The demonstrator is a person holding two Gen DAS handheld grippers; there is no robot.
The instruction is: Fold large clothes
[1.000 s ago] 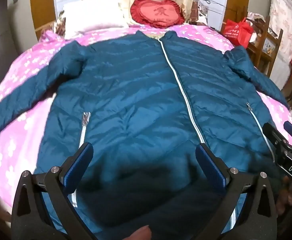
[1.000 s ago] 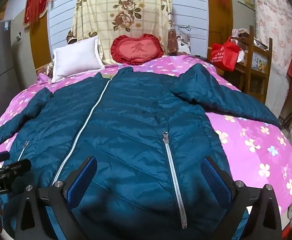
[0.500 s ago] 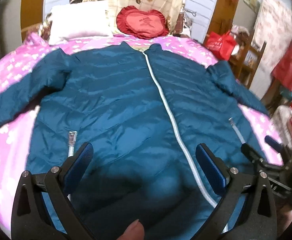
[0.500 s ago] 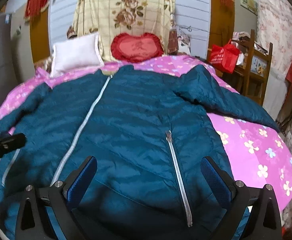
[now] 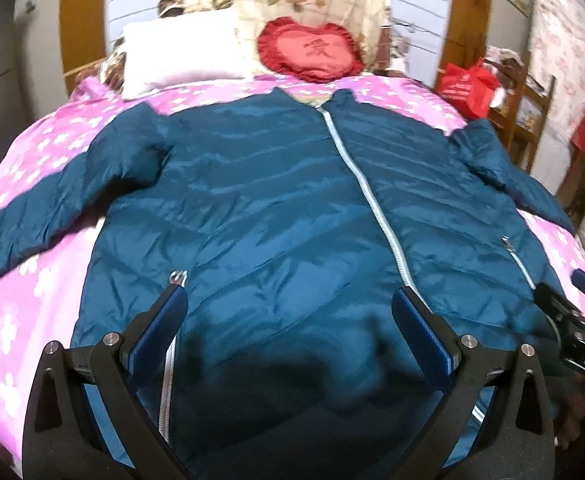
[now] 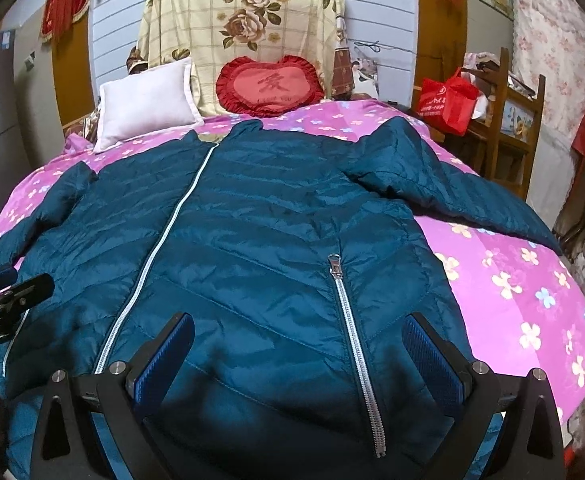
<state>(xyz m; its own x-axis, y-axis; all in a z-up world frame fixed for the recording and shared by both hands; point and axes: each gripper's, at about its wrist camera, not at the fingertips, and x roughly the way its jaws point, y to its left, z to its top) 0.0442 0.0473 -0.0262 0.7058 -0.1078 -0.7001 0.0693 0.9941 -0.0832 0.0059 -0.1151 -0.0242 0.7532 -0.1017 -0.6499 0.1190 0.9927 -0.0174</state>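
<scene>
A teal quilted jacket (image 5: 276,216) (image 6: 260,232) lies flat and zipped on the bed, collar at the far end and both sleeves spread out sideways. My left gripper (image 5: 290,320) hovers open over the hem on the jacket's left half, near the left pocket zipper (image 5: 170,344). My right gripper (image 6: 298,346) is open too, above the hem on the right half, with the right pocket zipper (image 6: 352,344) between its blue pads. Neither holds any cloth. Each gripper shows at the edge of the other's view.
The bed has a pink flowered cover (image 6: 512,280). At its head lean a white pillow (image 6: 144,104) and a red heart cushion (image 6: 270,84). A red bag (image 6: 448,100) and a wooden shelf (image 6: 512,120) stand to the right of the bed.
The left view swung right half a second ago and has come back toward the centre. The right gripper has drifted a little; both stay open and the jacket has not moved.
</scene>
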